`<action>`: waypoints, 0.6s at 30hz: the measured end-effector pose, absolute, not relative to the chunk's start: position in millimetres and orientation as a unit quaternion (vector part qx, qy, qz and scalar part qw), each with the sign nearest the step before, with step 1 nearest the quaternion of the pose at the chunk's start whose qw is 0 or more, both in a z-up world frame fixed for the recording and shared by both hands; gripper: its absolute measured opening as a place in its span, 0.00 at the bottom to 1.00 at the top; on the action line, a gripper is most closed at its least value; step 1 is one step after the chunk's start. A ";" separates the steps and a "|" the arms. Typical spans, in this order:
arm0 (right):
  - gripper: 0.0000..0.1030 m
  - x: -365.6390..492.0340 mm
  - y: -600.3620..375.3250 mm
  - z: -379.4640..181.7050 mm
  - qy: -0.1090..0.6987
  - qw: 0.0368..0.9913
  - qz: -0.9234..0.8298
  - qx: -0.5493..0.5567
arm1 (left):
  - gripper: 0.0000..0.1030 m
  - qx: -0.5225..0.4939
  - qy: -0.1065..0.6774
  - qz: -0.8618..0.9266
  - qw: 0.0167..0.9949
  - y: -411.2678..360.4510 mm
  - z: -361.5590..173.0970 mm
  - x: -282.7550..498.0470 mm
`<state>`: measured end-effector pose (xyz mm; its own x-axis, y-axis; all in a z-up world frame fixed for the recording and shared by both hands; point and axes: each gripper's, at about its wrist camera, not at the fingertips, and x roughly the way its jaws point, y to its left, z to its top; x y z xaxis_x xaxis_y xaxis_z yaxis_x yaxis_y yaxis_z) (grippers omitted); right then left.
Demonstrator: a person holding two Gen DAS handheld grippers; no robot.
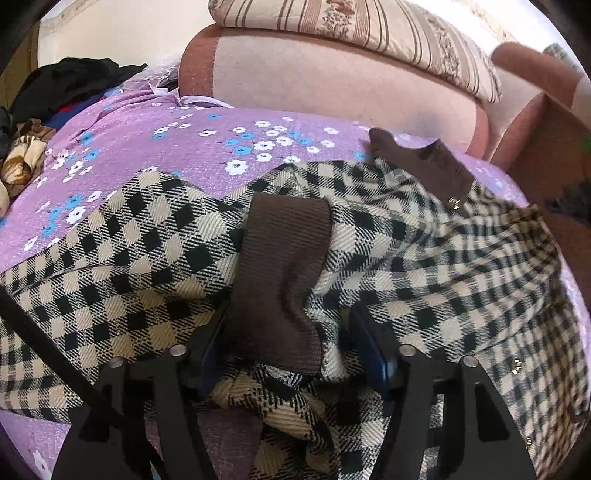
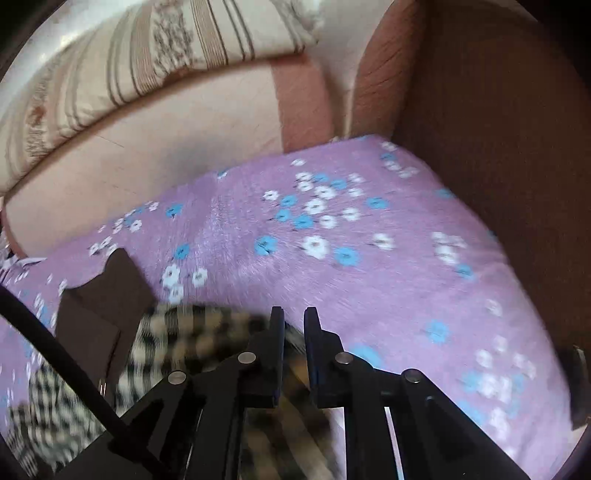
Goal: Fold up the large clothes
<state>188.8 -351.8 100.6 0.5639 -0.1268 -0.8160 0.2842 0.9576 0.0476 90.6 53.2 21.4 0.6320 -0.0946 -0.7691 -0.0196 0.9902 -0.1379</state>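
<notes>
A black-and-cream checked jacket (image 1: pixel 140 258) with brown ribbed trim lies spread on the purple floral bedsheet (image 1: pixel 166 147). In the left wrist view my left gripper (image 1: pixel 291 332) has its jaws spread wide on either side of a brown ribbed cuff (image 1: pixel 284 258) and bunched checked cloth; the fingertips are buried in the fabric. In the right wrist view my right gripper (image 2: pixel 294 321) has its jaws nearly together over the blurred checked jacket (image 2: pixel 184 332); cloth shows in the narrow gap. A brown collar piece (image 2: pixel 107 295) lies left of it.
A pink sofa back (image 1: pixel 332 74) with a striped cushion (image 1: pixel 351 26) runs behind the sheet. A pile of dark and patterned clothes (image 1: pixel 55 96) sits far left. A brown wooden panel (image 2: pixel 498 129) borders the sheet (image 2: pixel 332 240) on the right.
</notes>
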 end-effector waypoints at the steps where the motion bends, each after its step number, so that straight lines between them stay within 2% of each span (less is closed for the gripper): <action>1: 0.11 175.9 -350.9 104.4 0.452 0.882 -0.106 0.084 | 0.61 -0.077 0.426 -0.020 0.901 57.0 23.3 88.0; 5: 0.12 107.6 -344.0 101.0 0.464 0.879 -0.059 0.091 | 0.61 -0.115 0.423 -0.003 0.899 81.3 41.9 66.3; 7: 0.18 84.4 -346.5 87.5 0.475 0.873 -0.051 0.103 | 0.61 -0.112 0.420 0.003 0.901 93.0 53.0 53.7; 9: 0.19 57.9 -349.7 70.8 0.483 0.866 -0.057 0.117 | 0.61 -0.099 0.404 0.032 0.909 115.9 65.3 32.0; 12: 0.21 27.2 -350.1 55.4 0.485 0.862 -0.035 0.145 | 0.67 -0.091 0.384 0.094 0.914 168.3 82.4 6.6; 14: 0.32 7.1 -345.9 49.6 0.482 0.863 -0.021 0.150 | 0.68 -0.097 0.380 0.152 0.907 214.3 86.5 -6.7; 18: 0.37 -9.0 -341.6 42.8 0.480 0.865 -0.015 0.146 | 0.68 -0.121 0.382 0.260 0.879 296.3 88.6 -34.5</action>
